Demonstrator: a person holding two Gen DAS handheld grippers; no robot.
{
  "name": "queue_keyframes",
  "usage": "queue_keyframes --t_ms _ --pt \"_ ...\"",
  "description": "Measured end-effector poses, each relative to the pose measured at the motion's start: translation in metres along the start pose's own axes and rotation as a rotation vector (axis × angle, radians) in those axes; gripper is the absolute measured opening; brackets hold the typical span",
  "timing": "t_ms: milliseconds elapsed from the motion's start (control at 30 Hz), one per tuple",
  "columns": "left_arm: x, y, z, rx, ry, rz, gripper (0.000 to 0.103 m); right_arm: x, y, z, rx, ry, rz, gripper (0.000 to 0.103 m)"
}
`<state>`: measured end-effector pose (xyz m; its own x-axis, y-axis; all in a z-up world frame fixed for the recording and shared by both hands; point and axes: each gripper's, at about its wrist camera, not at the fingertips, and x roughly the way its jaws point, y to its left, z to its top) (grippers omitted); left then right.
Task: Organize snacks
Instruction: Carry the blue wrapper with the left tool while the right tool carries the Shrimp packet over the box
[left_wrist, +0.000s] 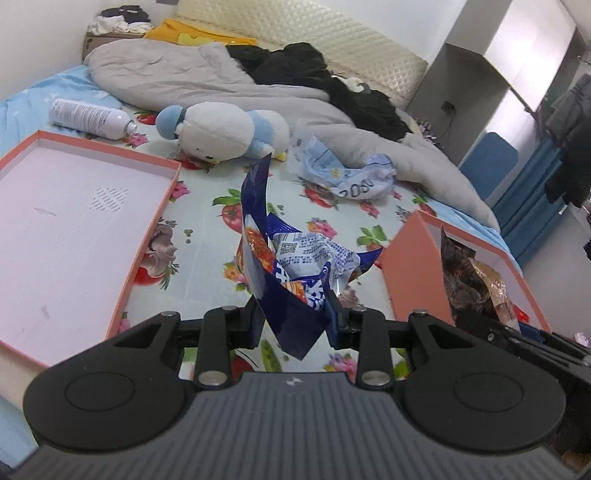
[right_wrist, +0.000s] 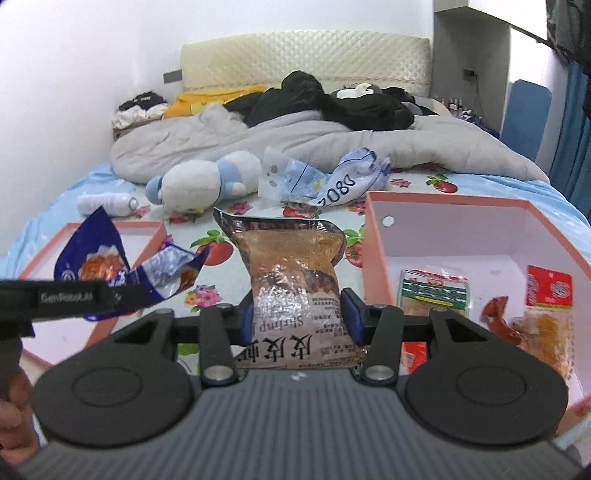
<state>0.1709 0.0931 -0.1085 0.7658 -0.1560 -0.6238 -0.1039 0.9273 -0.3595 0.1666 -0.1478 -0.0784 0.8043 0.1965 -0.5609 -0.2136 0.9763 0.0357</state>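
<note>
left hand-held gripper: I've got it clamped on the blue pack, jaws partway closed. The pack is crumpled, sticking up and away from the fingers, clear of the bed.
right hand-held gripper: pinching the shrimp bag around its lower half, jaws partly closed. Its long axis runs straight out along the fingers, sealed top end farthest from me.
where stuff goes: my guess is the deep box on my right, since it already has snacks in it.
key relation: the box sits just right of the shrimp bag, open side up, so my right hand is nearer. The blue pack has to cross over from the left.
lid: shallow pink tray on my left, bare inside.
what each view gives: only the right view looks down into the box and shows free floor at the back. The left view catches just its outer wall, but shows the lid's whole inside.
leftovers: a pale wrapper by the plush, well beyond both boxes.
</note>
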Motion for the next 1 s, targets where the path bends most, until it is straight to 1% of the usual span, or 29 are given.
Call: queue_keyframes --t_ms 200,267,367,533,633,700,733,800,1000 --pt "-0.034 -0.018 -0.005 0.029 -0.009 -0.038 0.037 -0.037 -0.005 0.002 -0.019 -0.035 -0.018 0.049" --pt "-0.046 -0.025 -0.006 0.041 -0.024 -0.034 0.037 -0.049 -0.007 0.002 -0.012 -0.045 -0.017 0.049" --pt "-0.062 -0.034 -0.009 0.056 -0.032 -0.065 0.037 -0.067 -0.008 -0.001 -0.011 -0.058 -0.032 0.05" --pt "-0.082 -0.047 -0.017 0.075 -0.034 -0.094 0.037 -0.092 -0.017 -0.009 -0.006 -0.067 -0.047 0.05" --pt "-0.09 -0.057 -0.02 0.086 -0.035 -0.116 0.036 -0.105 -0.026 -0.014 0.005 -0.072 -0.064 0.049" --pt "-0.095 -0.067 -0.022 0.11 -0.039 -0.127 0.036 -0.113 -0.034 -0.017 0.02 -0.076 -0.061 0.049" --pt "-0.098 -0.071 -0.022 0.122 -0.042 -0.13 0.036 -0.118 -0.037 -0.019 0.015 -0.085 -0.073 0.049" --pt "-0.1 -0.081 -0.025 0.136 -0.03 -0.149 0.036 -0.125 -0.043 -0.024 0.02 -0.087 -0.103 0.049" --pt "-0.097 -0.112 -0.036 0.182 -0.004 -0.196 0.036 -0.137 -0.063 -0.029 0.033 -0.09 -0.128 0.05"
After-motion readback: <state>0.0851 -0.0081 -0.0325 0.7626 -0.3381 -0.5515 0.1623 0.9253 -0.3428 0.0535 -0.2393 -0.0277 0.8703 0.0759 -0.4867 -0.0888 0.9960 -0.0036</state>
